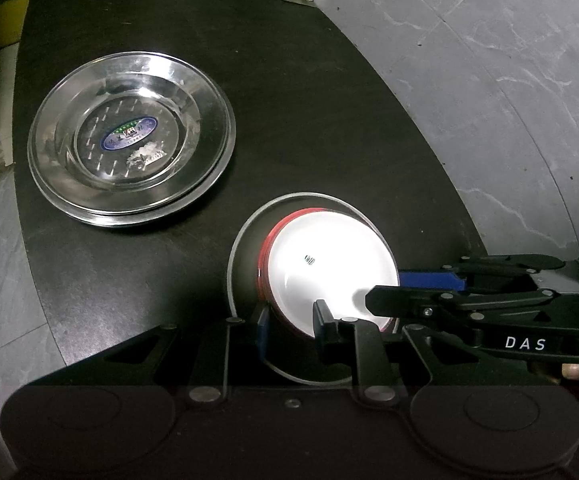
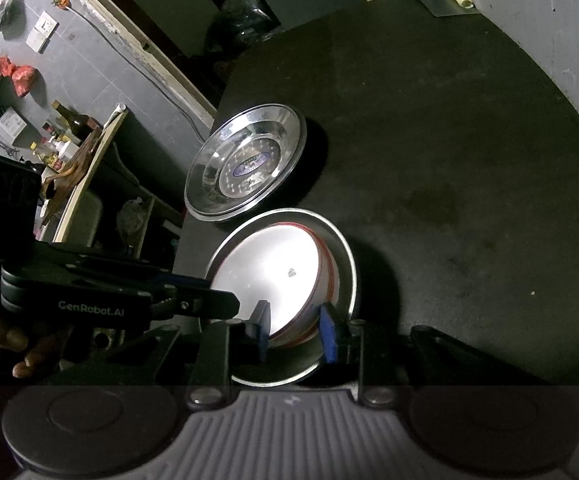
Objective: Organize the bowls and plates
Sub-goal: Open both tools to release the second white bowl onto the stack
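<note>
White, red-rimmed bowl [image 1: 329, 272] sits in a steel plate [image 1: 235, 264] on the dark tabletop [image 1: 309, 120], beside stacked steel plates [image 1: 129, 140]. Left claw [image 1: 291, 322] and right claw [image 2: 295, 332] each pinch its rim. Only the right view shows a cluttered shelf [image 2: 73, 148].

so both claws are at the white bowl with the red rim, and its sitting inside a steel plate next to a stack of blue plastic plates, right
Not quite: the stack beside it is not blue plastic. The left wrist view shows stacked steel plates with a blue oval sticker in the middle. The rest holds: the left claw and right claw are both at the red-rimmed white bowl, which sits inside a steel plate.
</note>
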Tool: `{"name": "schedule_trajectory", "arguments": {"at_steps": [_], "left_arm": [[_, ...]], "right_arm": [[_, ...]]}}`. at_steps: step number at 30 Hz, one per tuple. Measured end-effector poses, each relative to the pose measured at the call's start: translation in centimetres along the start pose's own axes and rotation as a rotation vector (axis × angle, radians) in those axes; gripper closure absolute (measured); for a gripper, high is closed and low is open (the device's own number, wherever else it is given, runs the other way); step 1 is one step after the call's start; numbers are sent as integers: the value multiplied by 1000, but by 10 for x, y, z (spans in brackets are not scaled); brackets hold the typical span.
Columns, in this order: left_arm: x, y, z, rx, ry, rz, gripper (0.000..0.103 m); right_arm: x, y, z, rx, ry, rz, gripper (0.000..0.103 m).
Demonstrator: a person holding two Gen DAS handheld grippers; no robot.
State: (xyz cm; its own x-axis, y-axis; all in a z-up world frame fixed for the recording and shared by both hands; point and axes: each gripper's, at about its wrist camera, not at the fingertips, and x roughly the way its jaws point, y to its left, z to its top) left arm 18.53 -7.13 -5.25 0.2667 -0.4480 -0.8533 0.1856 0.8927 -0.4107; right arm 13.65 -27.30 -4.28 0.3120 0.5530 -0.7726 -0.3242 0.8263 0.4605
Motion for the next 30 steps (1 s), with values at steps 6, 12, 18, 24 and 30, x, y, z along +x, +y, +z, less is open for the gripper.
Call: {"name": "schedule_trajectory", "arguments": {"at_steps": [6, 12, 18, 24, 30], "left_arm": [[0, 0, 1, 4, 1, 1, 76], [0, 0, 1, 4, -1, 0, 76], [0, 0, 1, 9, -9, -1, 73], [-2, 0, 1, 18, -15, -5, 68], [-6, 2, 3, 11, -29, -8, 61]], "right_arm": [[0, 0, 0, 0, 0, 0, 71], [-1, 1, 2, -12, -4, -4, 67], [-4, 2, 2, -23, -8, -9, 66], [-6, 0, 1, -18, -16, -13, 65], [-8, 0, 1, -10, -26, -18, 63]]}}
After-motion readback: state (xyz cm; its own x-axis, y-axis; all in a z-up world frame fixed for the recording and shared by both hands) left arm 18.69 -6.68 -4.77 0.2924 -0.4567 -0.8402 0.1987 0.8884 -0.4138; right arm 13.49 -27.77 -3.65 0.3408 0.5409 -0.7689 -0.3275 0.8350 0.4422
